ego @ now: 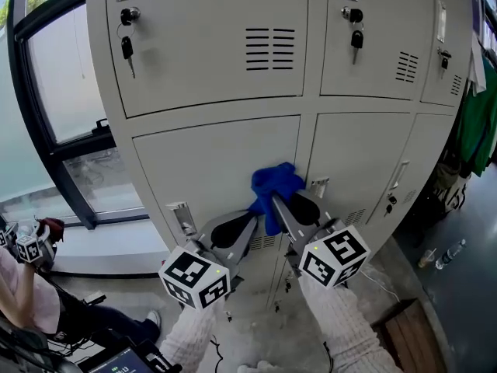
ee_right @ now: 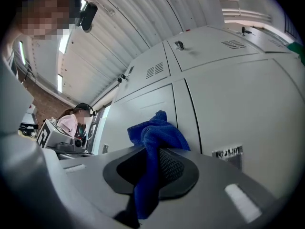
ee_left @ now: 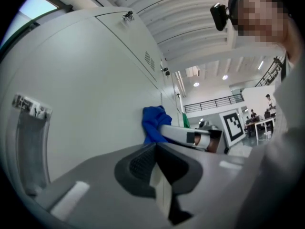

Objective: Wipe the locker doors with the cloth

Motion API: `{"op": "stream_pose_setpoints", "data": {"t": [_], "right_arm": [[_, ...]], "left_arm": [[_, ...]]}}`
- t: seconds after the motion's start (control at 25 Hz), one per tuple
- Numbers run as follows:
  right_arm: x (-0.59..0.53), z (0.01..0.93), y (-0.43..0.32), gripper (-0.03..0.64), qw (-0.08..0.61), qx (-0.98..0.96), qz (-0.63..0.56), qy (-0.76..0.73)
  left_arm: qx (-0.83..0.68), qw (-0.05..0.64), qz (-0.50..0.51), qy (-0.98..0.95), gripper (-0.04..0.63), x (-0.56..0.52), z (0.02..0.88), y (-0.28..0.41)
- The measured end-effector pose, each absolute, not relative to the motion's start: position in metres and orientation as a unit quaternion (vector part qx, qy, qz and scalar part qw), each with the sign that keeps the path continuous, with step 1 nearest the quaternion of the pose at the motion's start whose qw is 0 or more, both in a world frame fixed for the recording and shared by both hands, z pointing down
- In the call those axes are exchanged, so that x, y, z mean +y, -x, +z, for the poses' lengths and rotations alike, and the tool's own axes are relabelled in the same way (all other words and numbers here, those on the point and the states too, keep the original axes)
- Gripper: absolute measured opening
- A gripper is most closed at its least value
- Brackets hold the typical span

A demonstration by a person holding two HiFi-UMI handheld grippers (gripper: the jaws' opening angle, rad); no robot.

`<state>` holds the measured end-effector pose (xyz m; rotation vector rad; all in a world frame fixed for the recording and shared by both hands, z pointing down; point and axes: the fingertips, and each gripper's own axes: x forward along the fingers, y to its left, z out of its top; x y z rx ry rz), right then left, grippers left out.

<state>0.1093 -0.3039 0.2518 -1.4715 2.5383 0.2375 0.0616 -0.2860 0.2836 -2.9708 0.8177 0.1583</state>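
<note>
A blue cloth (ego: 276,186) is bunched against the grey lockers, at the seam between the lower left door (ego: 213,169) and the lower middle door (ego: 357,150). My right gripper (ego: 274,202) is shut on the cloth, which hangs down between its jaws (ee_right: 151,151). In the right gripper view the cloth (ee_right: 156,135) touches the door face. My left gripper (ego: 250,222) sits just left of and below the cloth, shut with nothing in it (ee_left: 155,148). From the left gripper view the cloth (ee_left: 153,122) and the right gripper (ee_left: 190,136) lie just ahead.
Keys hang from the upper door locks (ego: 126,47) (ego: 356,37). Label holders and latches (ego: 182,217) stick out of the lower doors. A window (ego: 62,84) is at the left, green clothing (ego: 475,127) at the right. A person (ego: 31,290) is at lower left.
</note>
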Motion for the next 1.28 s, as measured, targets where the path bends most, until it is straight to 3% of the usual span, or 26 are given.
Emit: {"op": "stream_pose_setpoints", "data": {"t": [1.28], "right_arm": [[-0.316,0.475,-0.101,0.058,0.003,0.849,-0.131,0.511]], "left_arm": [[0.270,-0.125,-0.081,0.951,0.007,-0.290,0.477,-0.064]]}}
